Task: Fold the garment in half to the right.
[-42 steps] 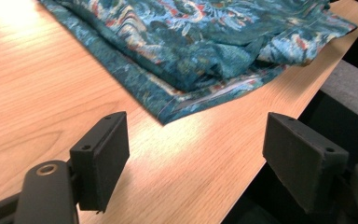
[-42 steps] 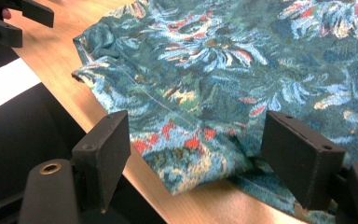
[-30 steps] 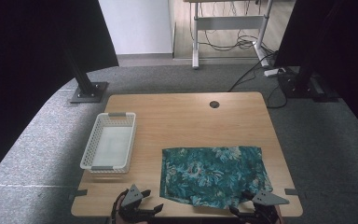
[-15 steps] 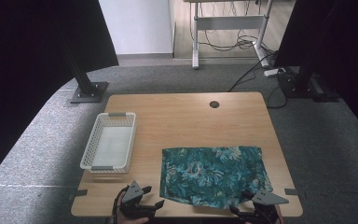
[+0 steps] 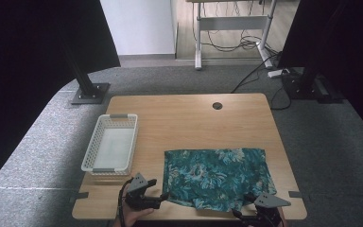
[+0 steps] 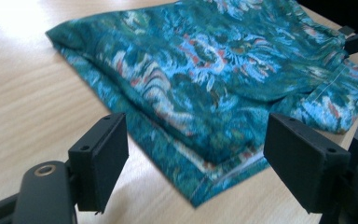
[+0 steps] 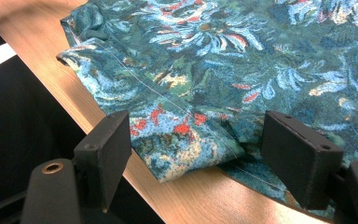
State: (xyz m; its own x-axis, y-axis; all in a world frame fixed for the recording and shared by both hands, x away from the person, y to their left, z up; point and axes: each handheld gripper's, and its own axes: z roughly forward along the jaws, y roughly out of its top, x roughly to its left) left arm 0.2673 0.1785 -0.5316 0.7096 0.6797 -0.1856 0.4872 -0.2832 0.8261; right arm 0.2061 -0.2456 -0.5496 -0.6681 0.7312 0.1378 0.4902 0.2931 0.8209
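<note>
A teal floral cloth [image 5: 216, 176] lies folded flat on the near right part of the wooden table [image 5: 184, 118]. My left gripper [image 5: 163, 196] sits at the cloth's near left corner, jaws open. In the left gripper view that gripper [image 6: 198, 161] straddles the cloth's corner [image 6: 205, 186], with the pads apart from the fabric. My right gripper [image 5: 246, 213] is at the table's front edge by the cloth's near right hem. In the right gripper view it [image 7: 198, 154] stands open, with a folded hem flap [image 7: 177, 140] between its jaws.
A white mesh basket [image 5: 111, 148], holding nothing, stands at the table's left side. A round cable hole [image 5: 217, 105] sits near the far edge. Dark stand bases [image 5: 90, 92] and cables lie on the grey carpet beyond the table.
My left gripper has edged slightly right toward the cloth's near left corner. The right gripper and the cloth have barely moved.
</note>
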